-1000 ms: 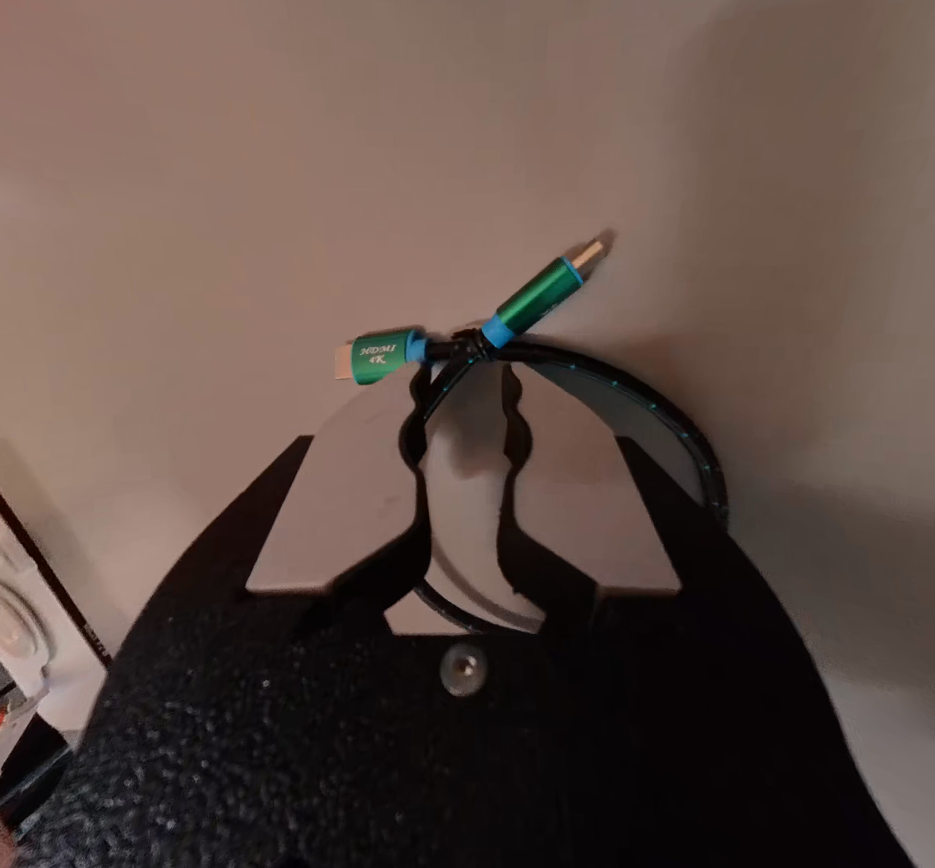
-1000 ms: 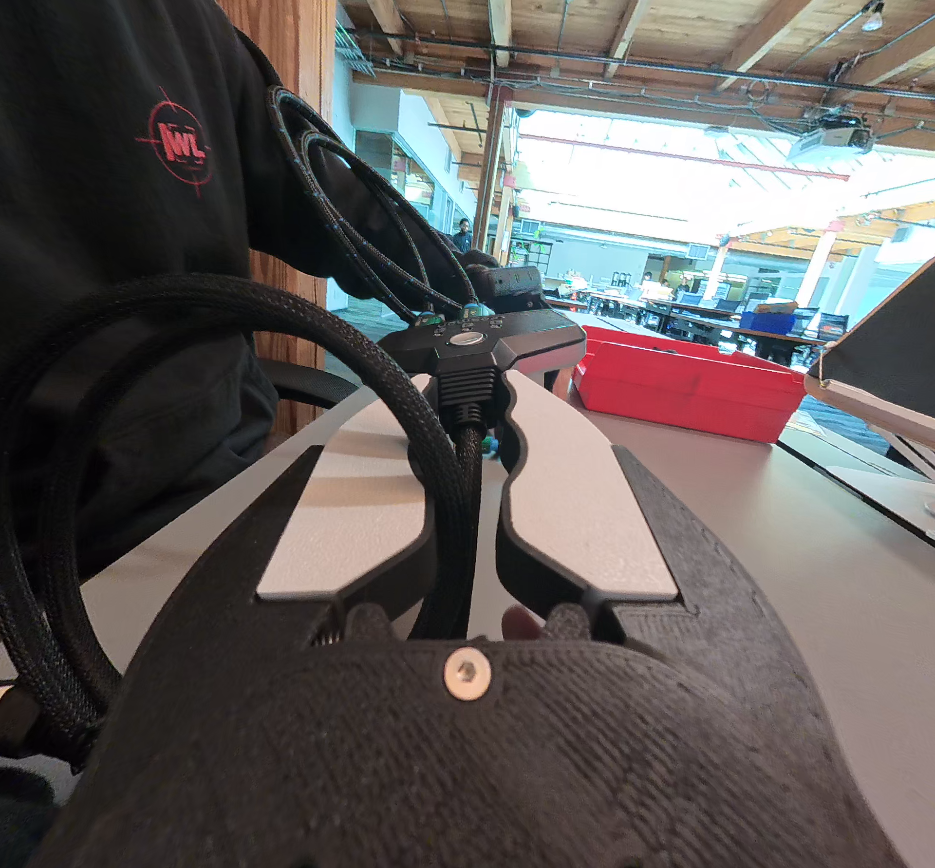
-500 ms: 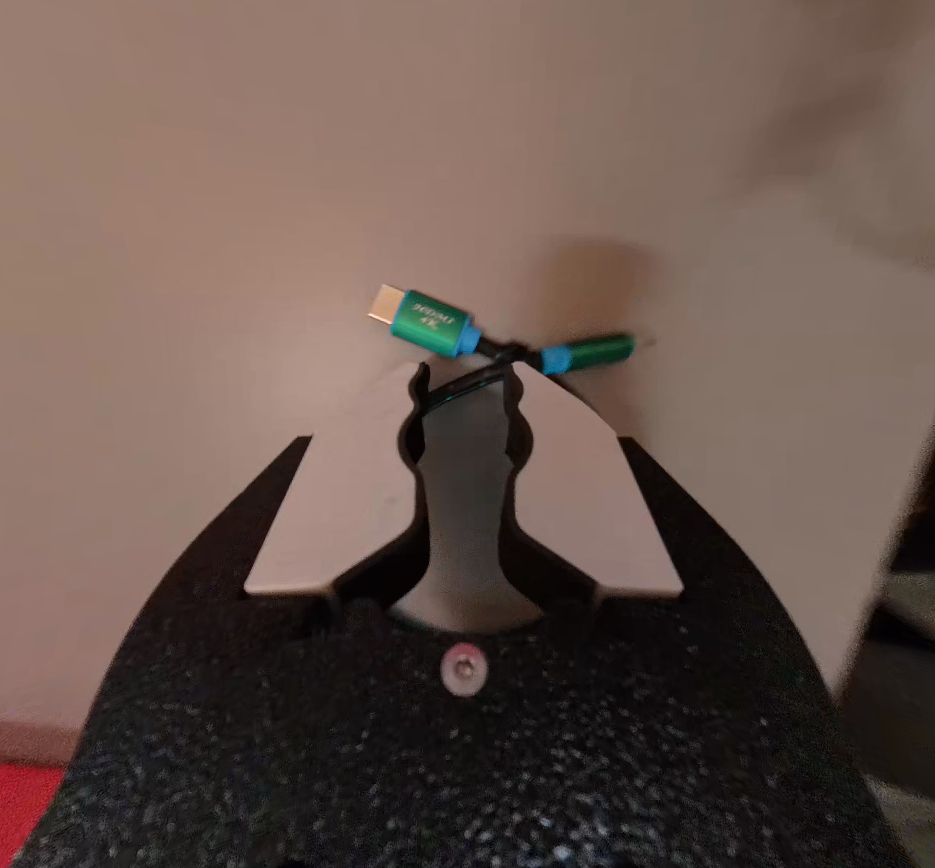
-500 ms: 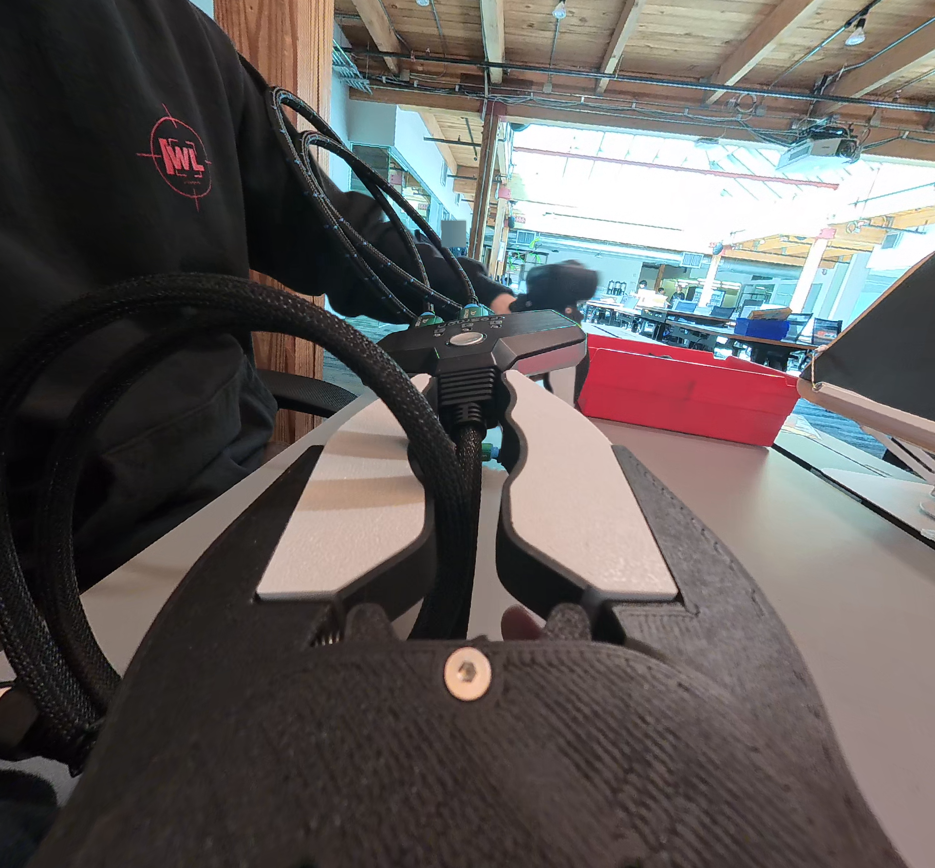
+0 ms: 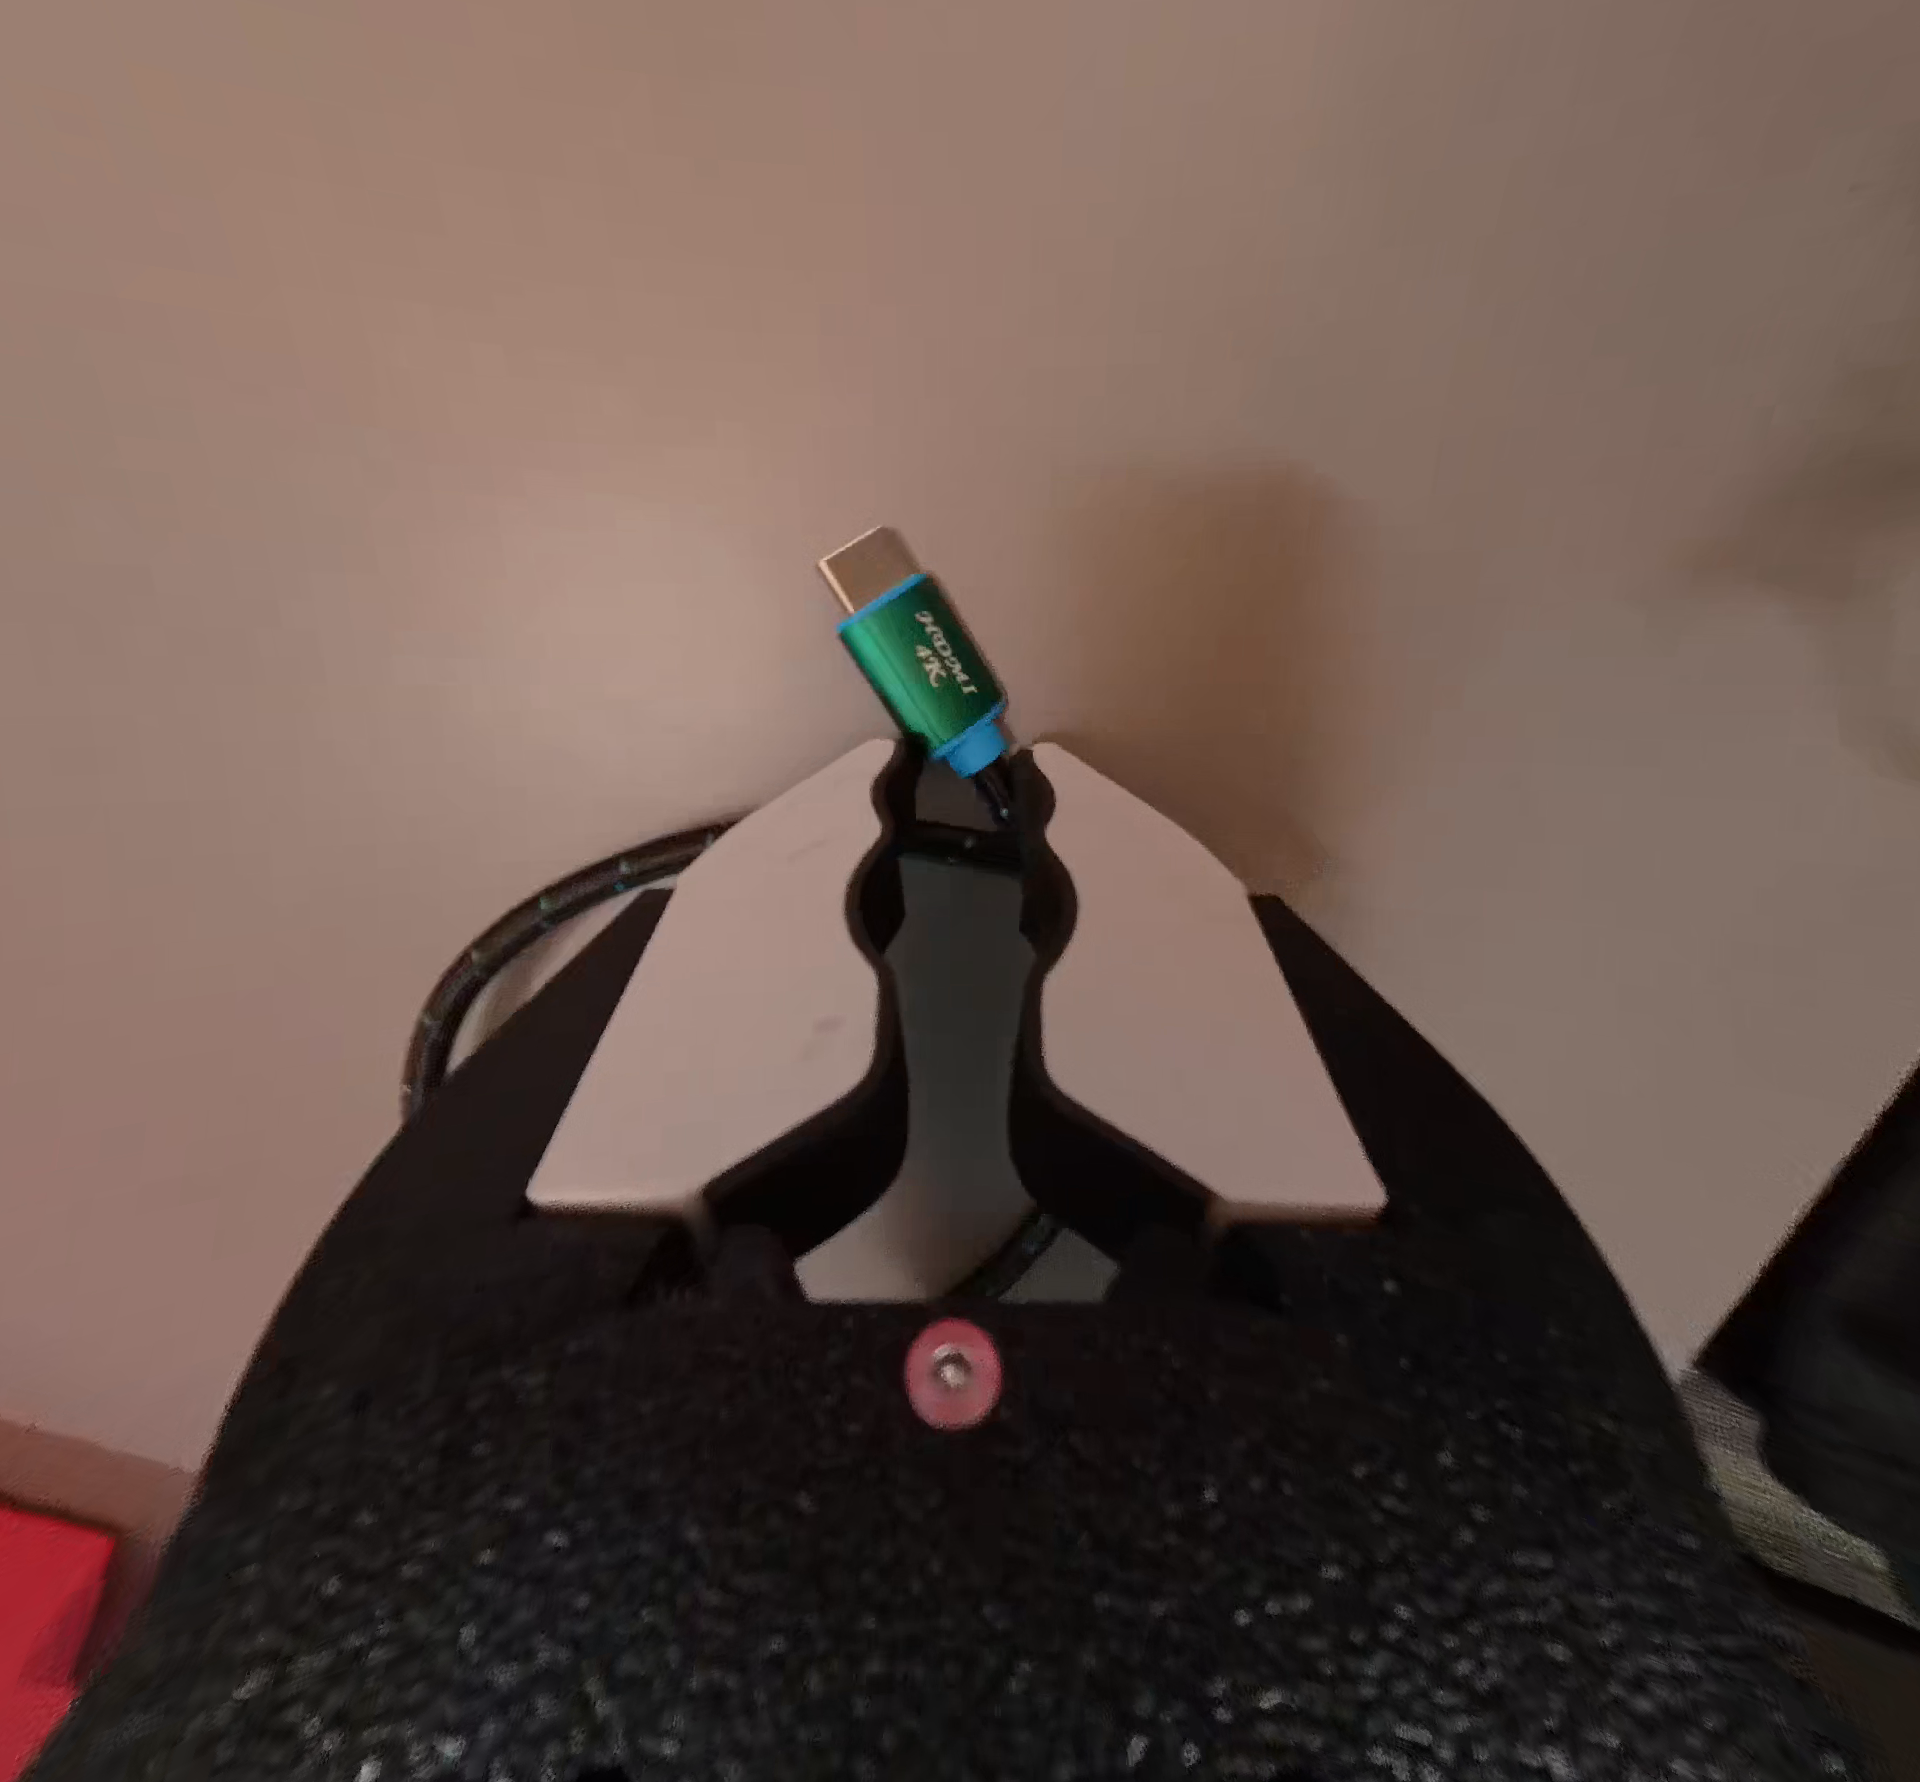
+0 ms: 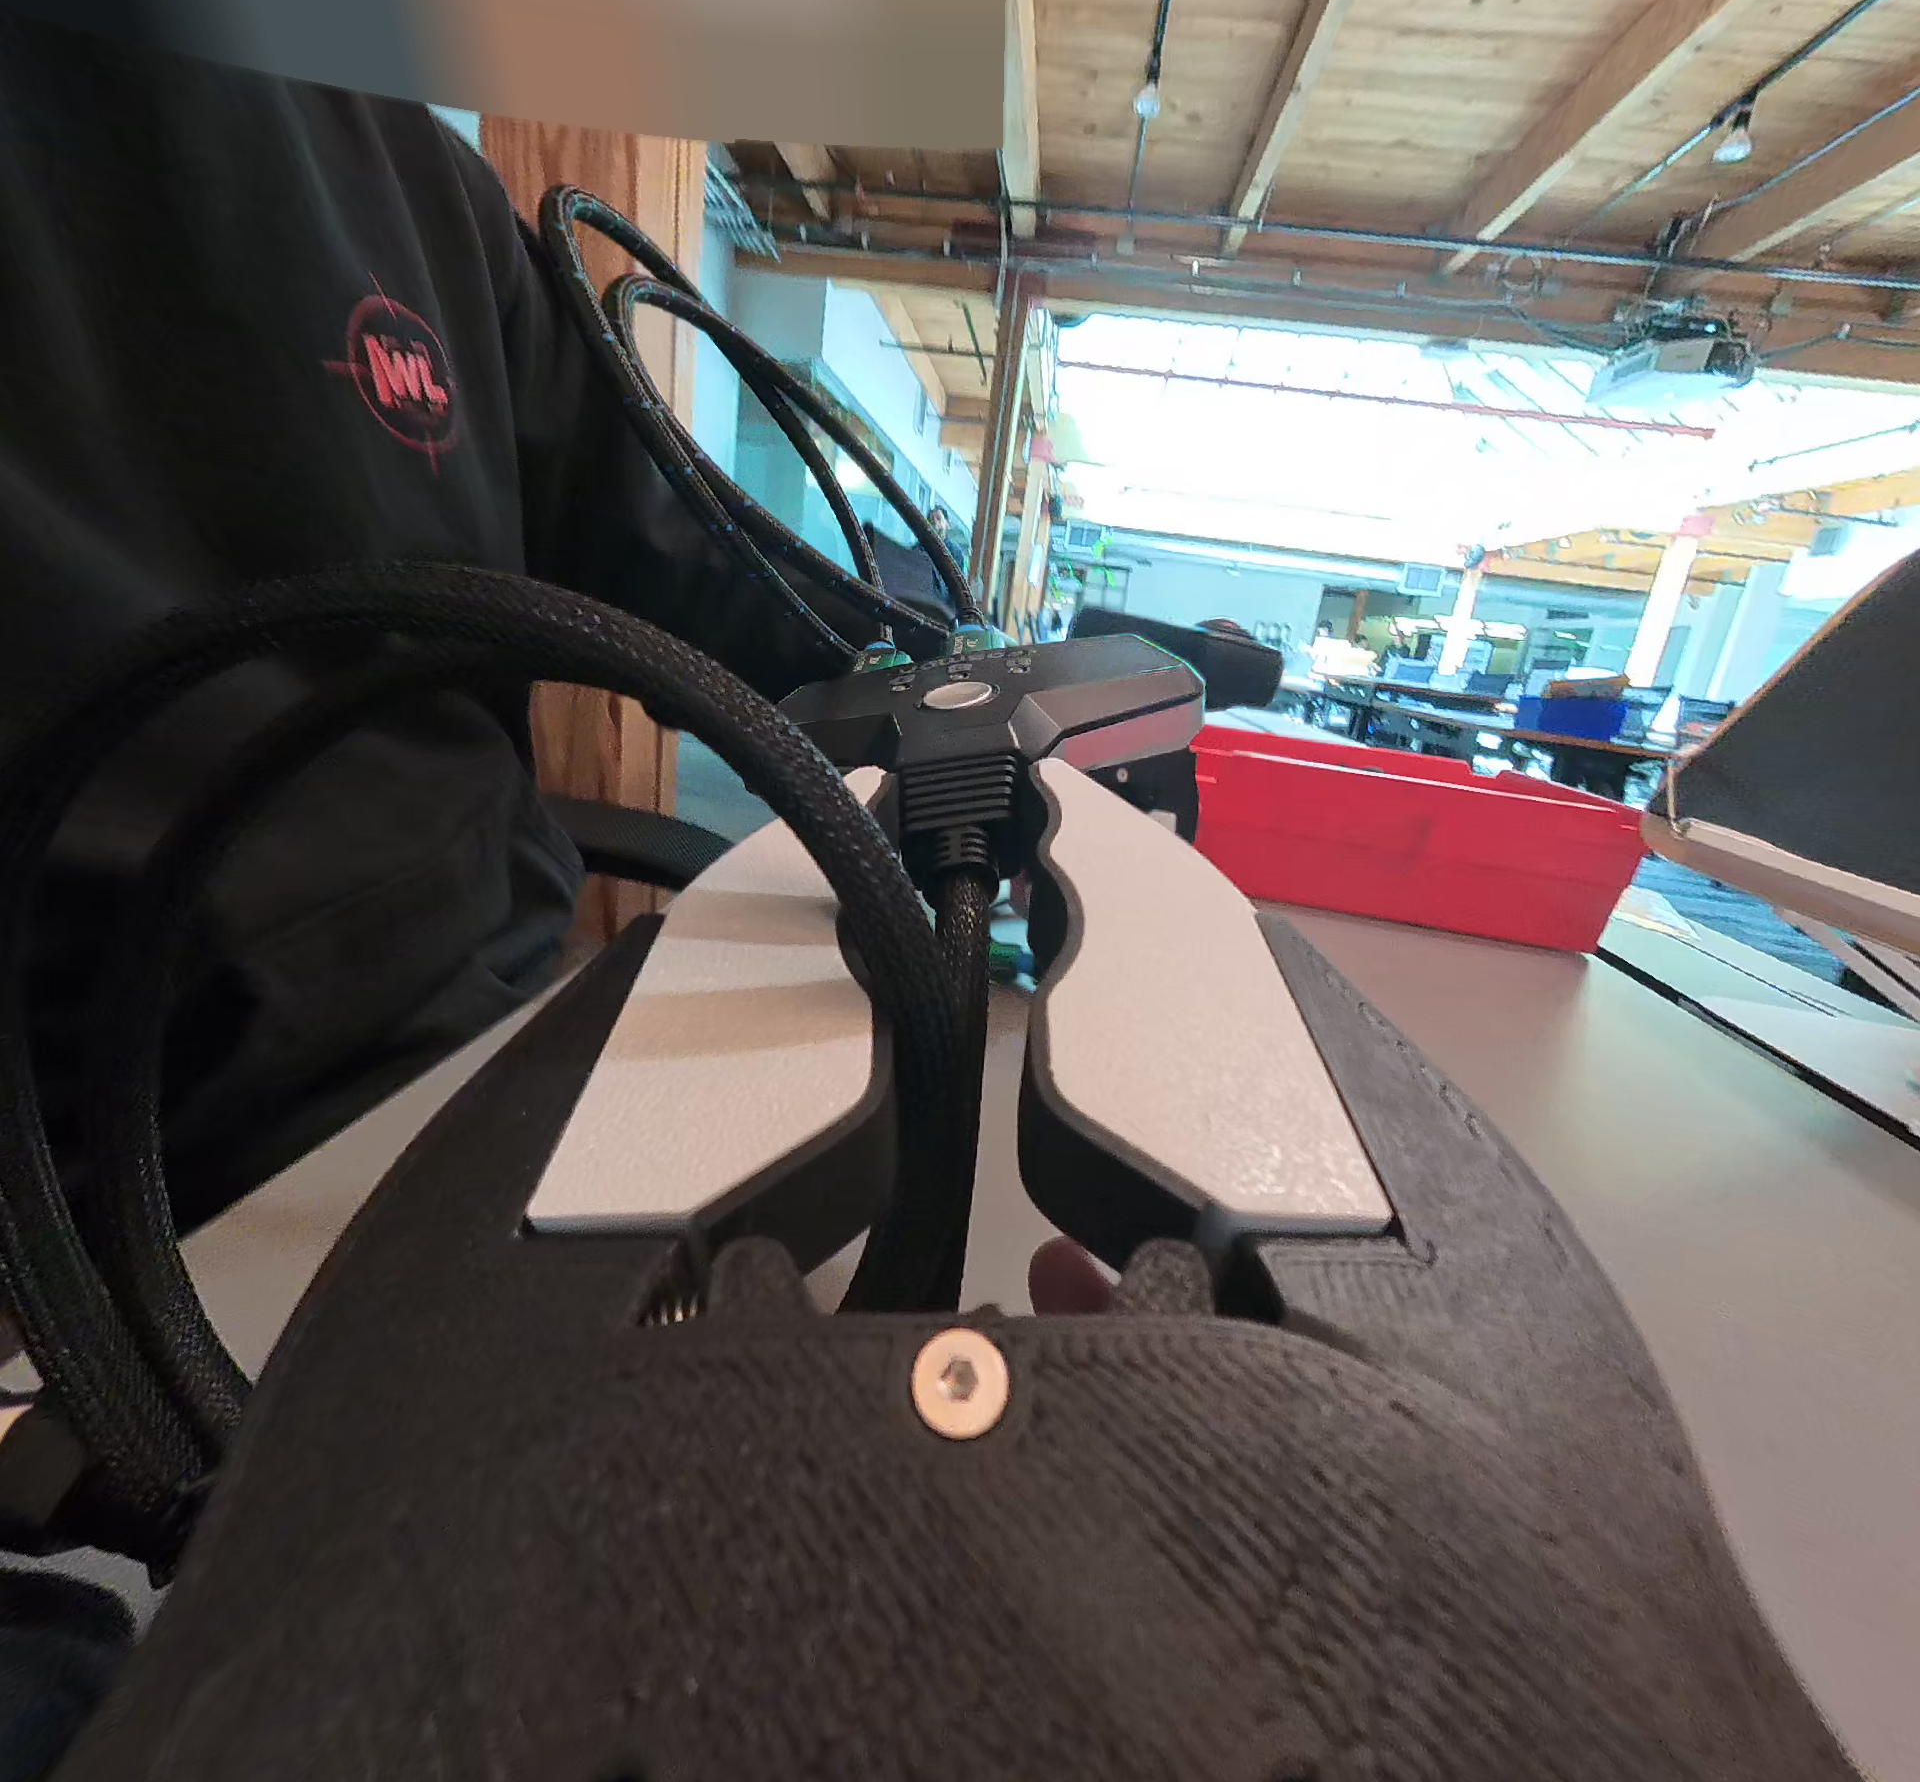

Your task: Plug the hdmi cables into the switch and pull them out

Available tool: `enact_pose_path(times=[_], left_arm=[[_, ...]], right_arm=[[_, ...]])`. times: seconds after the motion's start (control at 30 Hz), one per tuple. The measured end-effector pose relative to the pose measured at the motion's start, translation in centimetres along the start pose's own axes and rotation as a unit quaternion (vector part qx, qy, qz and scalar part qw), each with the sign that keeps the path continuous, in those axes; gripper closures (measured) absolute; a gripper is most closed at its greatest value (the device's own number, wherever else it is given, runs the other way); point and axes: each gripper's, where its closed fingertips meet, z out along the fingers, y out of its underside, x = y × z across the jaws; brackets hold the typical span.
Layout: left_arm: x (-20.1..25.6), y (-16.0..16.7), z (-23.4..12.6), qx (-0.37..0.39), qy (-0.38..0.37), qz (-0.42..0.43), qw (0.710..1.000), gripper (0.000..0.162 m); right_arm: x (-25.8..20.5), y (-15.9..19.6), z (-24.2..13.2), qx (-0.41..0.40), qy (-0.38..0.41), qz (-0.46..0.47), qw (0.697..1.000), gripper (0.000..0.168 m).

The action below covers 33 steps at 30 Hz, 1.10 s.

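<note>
black textured gripper (image 6: 961,849) with grey fingers (image 6: 1164,1005), person in black sweatshirt (image 6: 208,589).

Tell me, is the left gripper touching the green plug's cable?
Touching. In the left wrist view the left gripper pinches the thin black cable right below the green plug, with no gap on either side; the plug sticks out past the tips.

Gold lettering marks the green plug (image 5: 920,670); a red emblem marks the black sweatshirt (image 6: 400,378).
</note>
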Motion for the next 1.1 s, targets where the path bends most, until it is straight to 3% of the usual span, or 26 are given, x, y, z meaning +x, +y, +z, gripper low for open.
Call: enact_pose_path(times=[0.03, 0.13, 0.23, 0.33, 0.4, 0.47, 0.67, 0.77, 0.83, 1.0, 1.1], left_arm=[[-0.1, -0.1, 0.0, 0.007, -0.011, 0.016, 1.0, 0.145], [-1.2, -0.5, -1.0, 0.026, -0.083, 0.071, 0.994, 0.147], [-3.5, -1.6, -3.6, 0.062, -0.207, 0.117, 0.969, 0.148], [-6.0, -2.3, -6.1, 0.095, -0.357, 0.183, 0.911, 0.148], [-7.0, -1.9, -7.1, 0.09, -0.448, 0.24, 0.857, 0.162], [-7.2, -1.4, -6.8, 0.083, -0.482, 0.274, 0.828, 0.162], [-6.7, -1.5, -4.6, 0.117, -0.418, 0.264, 0.861, 0.162], [-6.2, -2.7, -3.7, 0.108, -0.289, 0.248, 0.918, 0.146], [-6.5, -3.4, -3.1, 0.072, -0.214, 0.232, 0.946, 0.121], [-9.4, -7.3, -1.8, 0.026, -0.186, 0.339, 0.922, 0.126], [-10.3, -8.6, 0.3, 0.003, -0.146, 0.362, 0.921, 0.132]], right_arm=[[0.0, -0.2, -0.1, 0.007, -0.002, 0.004, 1.0, 0.146], [0.0, -0.5, -0.4, 0.021, 0.002, 0.01, 1.0, 0.145], [0.1, -0.5, -0.5, 0.019, 0.011, 0.008, 1.0, 0.146], [-0.1, -0.2, -0.1, 0.004, 0.006, 0.005, 1.0, 0.146], [-0.2, 0.0, 0.0, -0.003, 0.003, 0.002, 1.0, 0.146], [-0.2, 0.0, 0.0, -0.003, 0.004, 0.002, 1.0, 0.146], [-0.2, 0.0, 0.0, -0.003, 0.004, 0.001, 1.0, 0.146], [-0.2, 0.1, 0.0, -0.005, 0.001, 0.003, 1.0, 0.146], [-0.2, 0.1, 0.1, -0.006, 0.001, 0.005, 1.0, 0.146], [-0.3, 0.3, 0.2, -0.014, -0.004, 0.007, 1.0, 0.146], [-0.3, 0.5, 0.4, -0.021, -0.009, 0.009, 1.0, 0.146]])
